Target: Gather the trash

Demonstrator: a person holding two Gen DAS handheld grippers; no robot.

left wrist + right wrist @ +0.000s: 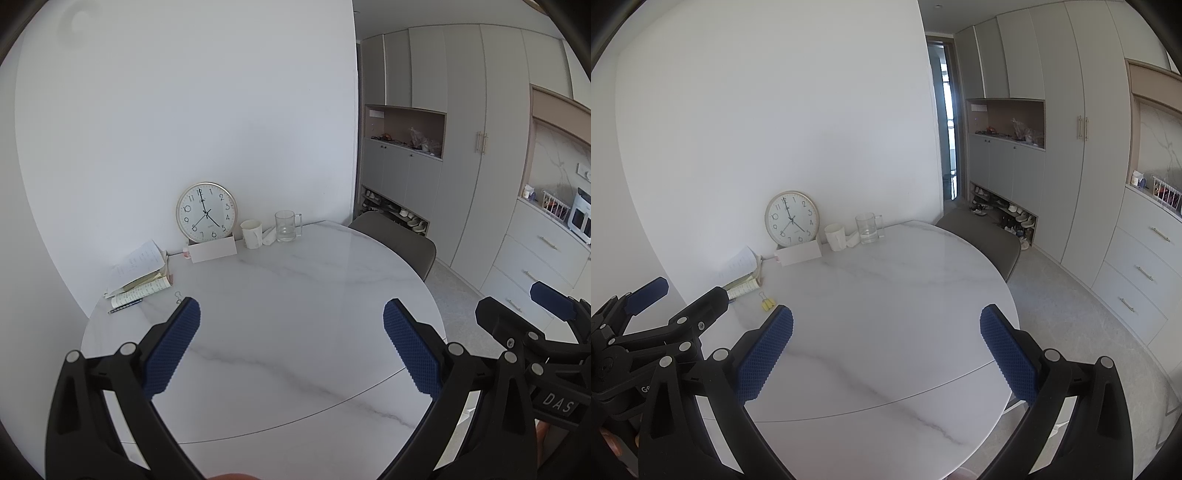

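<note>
A white paper cup [252, 233] [835, 237] and a crumpled white tissue [269, 236] [853, 239] sit at the far edge of the round marble table [295, 295] [886, 295], next to a glass mug [287, 226] [868, 228]. My left gripper [291, 347] is open and empty above the table's near half. My right gripper [886, 350] is open and empty too, beside the left one. The right gripper shows at the right of the left wrist view [535, 325]. The left gripper shows at the left of the right wrist view [661, 314].
A round clock [207, 212] leans on the wall behind a white box [213, 250]. A pile of papers and a notebook [142, 275] lies at the left with a yellow binder clip [767, 303]. A grey chair [397, 242] stands behind the table. Cabinets line the right wall.
</note>
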